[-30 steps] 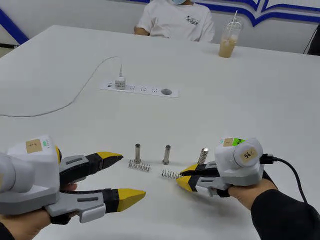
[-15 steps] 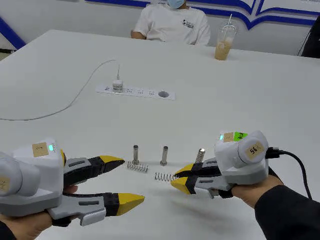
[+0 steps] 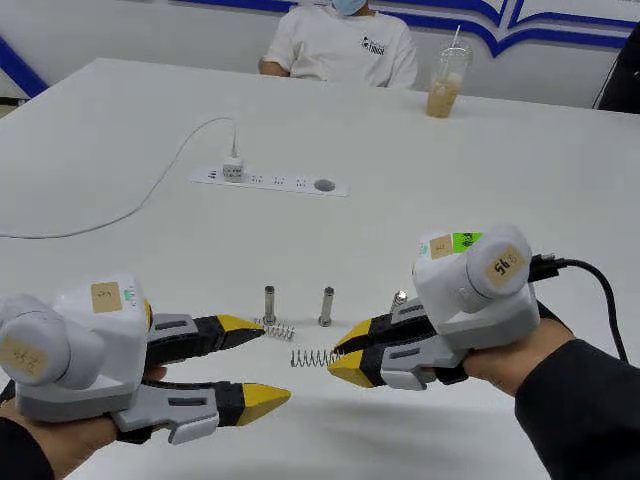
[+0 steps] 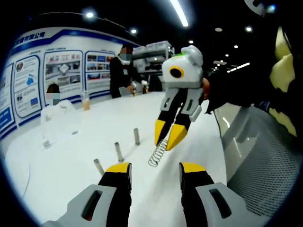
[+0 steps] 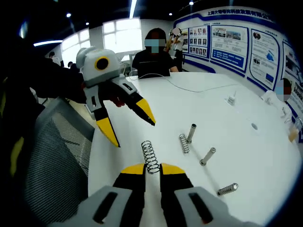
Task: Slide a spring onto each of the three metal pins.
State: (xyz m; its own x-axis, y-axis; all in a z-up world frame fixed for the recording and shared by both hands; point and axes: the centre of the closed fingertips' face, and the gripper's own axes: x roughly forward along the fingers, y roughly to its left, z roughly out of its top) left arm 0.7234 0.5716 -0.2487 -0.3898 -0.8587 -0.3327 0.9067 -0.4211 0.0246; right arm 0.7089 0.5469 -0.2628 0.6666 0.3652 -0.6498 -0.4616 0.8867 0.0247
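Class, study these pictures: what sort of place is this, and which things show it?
Probably an office meeting or exhibition room: a big white table with a power strip, poster boards along the wall, and a seated person with a drink.

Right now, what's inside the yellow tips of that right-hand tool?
One end of a spring, pinched by the right gripper. The rest of the coil sticks out in front. How far the end reaches in is covered by the tips.
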